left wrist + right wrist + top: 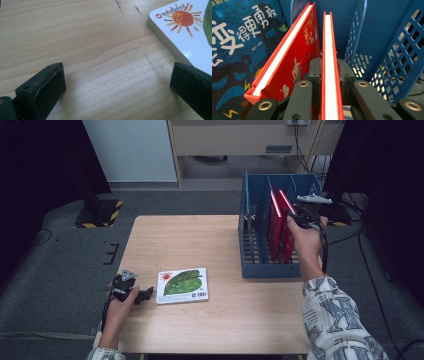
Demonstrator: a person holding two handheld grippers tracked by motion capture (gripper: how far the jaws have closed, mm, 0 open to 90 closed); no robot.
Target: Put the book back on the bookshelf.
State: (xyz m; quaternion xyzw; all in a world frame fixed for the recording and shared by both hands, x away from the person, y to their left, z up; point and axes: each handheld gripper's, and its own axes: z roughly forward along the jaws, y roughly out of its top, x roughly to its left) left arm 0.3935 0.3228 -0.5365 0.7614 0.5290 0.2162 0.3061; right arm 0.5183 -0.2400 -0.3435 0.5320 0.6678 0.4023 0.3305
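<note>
Two red books stand in a blue slotted rack at the table's right. My right gripper is shut on the edge of the right-hand red book, which is upright in the rack; from above that gripper sits at the top of the book. The other red book leans left beside it. A white board book with a green leaf and a sun lies flat on the table. My left gripper rests just left of it, open, jaws over bare wood with the book's corner ahead.
A dark blue book cover with white characters stands left of the red books. The wooden table has bare room in the middle and at the back. Dark stands and cables sit on the grey floor around it.
</note>
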